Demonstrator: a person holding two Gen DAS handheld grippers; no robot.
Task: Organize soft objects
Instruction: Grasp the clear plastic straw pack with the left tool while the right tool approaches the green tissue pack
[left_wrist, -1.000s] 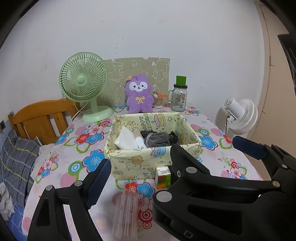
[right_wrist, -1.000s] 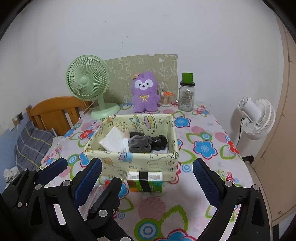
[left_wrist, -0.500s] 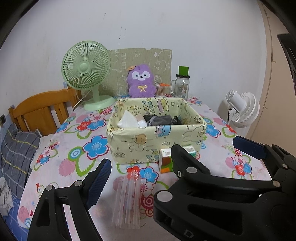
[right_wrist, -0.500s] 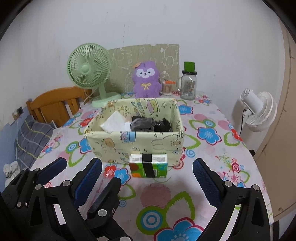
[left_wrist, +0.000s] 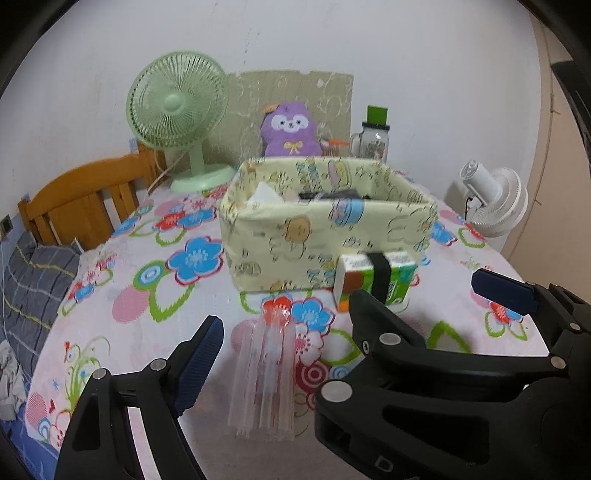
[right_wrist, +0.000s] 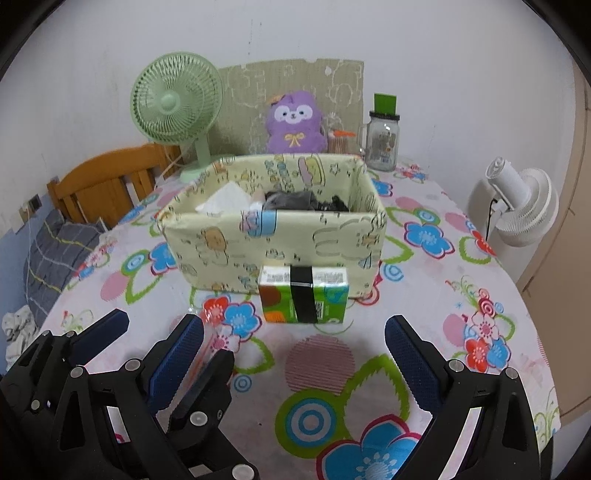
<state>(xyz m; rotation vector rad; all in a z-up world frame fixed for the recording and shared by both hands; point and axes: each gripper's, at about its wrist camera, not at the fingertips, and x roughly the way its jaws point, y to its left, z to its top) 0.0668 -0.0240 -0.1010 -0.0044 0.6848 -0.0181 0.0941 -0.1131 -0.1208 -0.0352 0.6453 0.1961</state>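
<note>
We see one fabric box (right_wrist: 273, 236), one banded tissue pack (right_wrist: 303, 297) touching its front, one clear ribbed bag (left_wrist: 267, 376). Two fans stand behind: green (right_wrist: 176, 107), white (right_wrist: 524, 206). Left gripper (left_wrist: 351, 332) and right gripper (right_wrist: 293, 363) both gape apart, holding nothing.

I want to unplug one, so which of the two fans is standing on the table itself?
The green fan, standing on its round base at the table's far left corner beside the purple plush. The white fan stands off the table, beyond its right edge.
</note>
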